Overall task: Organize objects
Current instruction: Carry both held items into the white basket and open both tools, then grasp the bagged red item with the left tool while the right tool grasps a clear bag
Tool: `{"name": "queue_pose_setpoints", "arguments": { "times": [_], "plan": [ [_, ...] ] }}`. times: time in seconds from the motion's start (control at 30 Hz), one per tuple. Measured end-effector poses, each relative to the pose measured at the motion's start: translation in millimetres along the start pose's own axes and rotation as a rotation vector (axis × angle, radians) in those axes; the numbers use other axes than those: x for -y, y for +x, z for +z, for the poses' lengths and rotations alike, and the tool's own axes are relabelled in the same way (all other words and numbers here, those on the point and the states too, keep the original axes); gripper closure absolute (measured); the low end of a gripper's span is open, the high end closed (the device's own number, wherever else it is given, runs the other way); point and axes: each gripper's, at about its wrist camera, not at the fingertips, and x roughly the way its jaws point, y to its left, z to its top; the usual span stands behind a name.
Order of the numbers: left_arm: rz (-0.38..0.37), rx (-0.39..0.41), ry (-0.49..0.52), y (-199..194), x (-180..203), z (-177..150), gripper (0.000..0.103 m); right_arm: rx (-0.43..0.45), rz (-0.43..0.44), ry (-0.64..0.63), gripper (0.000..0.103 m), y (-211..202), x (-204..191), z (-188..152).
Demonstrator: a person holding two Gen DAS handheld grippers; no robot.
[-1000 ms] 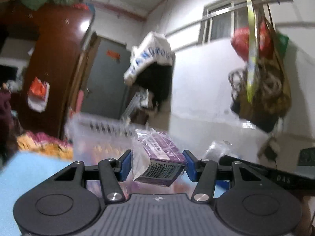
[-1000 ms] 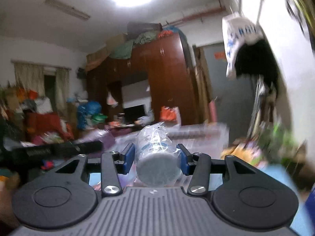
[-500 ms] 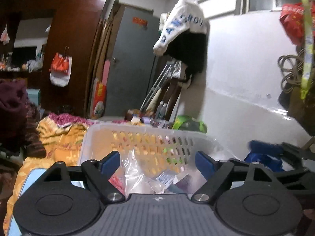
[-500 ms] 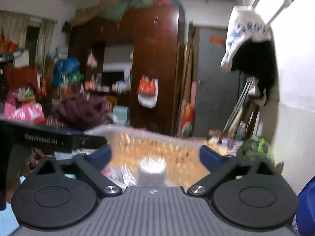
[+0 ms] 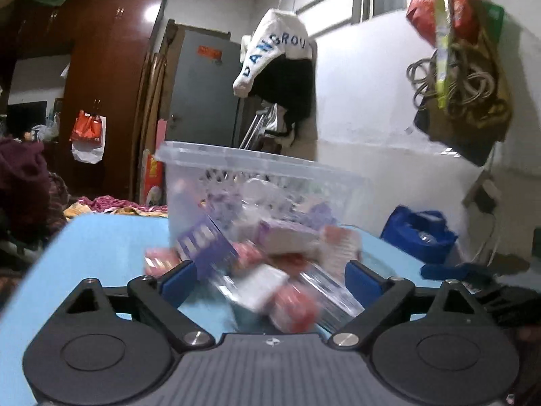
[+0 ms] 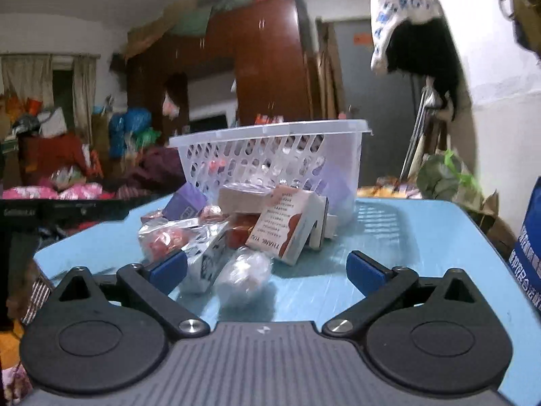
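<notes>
Mid-sort, by the look of it: blue table bearing a white basket at its far side, with a loose pile of boxes and wrapped packets heaped just before it (blurred in the left view). Both tools low over the near edge, left gripper and right gripper spread wide, holding nothing. Next, probably: closing on the wrapped roll lying between the right fingers, then up over the basket rim.
</notes>
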Motion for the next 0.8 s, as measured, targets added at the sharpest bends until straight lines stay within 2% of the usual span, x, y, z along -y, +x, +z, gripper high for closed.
{"name": "queue_pose_setpoints", "arguments": {
  "times": [0.1, 0.13, 0.17, 0.27, 0.33, 0.4, 0.53, 0.63, 0.7, 0.77, 0.8],
  "plan": [
    [0.02, 0.017, 0.048, 0.0, 17.7, -16.3, 0.016, -0.005, -0.025, -0.07, 0.022, 6.3, -12.7, -7.8],
    [0.025, 0.013, 0.074, -0.1, 23.6, -21.6, 0.025, -0.01, -0.035, -0.092, 0.032, 10.2, -15.7, -6.8],
    [0.027, 0.014, 0.098, 1.7, 29.0, -24.1, 0.031, -0.011, -0.046, -0.105, 0.033, 13.0, -16.6, -4.2],
    [0.038, 0.016, 0.126, 7.3, 35.8, -26.7, 0.032, -0.027, -0.04, -0.126, 0.04, 18.4, -21.7, -5.6],
    [0.063, 0.003, 0.149, 14.7, 36.8, -31.4, 0.032, -0.039, -0.041, -0.14, 0.05, 16.7, -24.1, -11.1],
    [0.077, -0.008, 0.151, 20.9, 36.4, -33.5, 0.032, -0.045, -0.046, -0.143, 0.056, 14.5, -23.1, -13.7],
    [0.096, -0.042, 0.169, 30.0, 39.3, -39.3, 0.032, -0.037, -0.039, -0.116, 0.056, 5.1, -18.0, -18.8],
    [0.1, -0.038, 0.181, 29.0, 43.0, -41.2, 0.032, -0.033, -0.04, -0.108, 0.056, 3.1, -16.2, -19.9],
    [0.101, -0.034, 0.18, 29.8, 44.3, -42.6, 0.039, -0.03, -0.041, -0.102, 0.056, 3.1, -16.0, -20.9],
    [0.093, -0.033, 0.164, 30.8, 42.2, -44.1, 0.056, -0.028, -0.04, -0.094, 0.056, 2.6, -14.8, -20.8],
    [0.084, -0.034, 0.151, 31.6, 40.3, -44.8, 0.059, -0.027, -0.041, -0.093, 0.056, 2.6, -14.6, -20.6]
  ]
}}
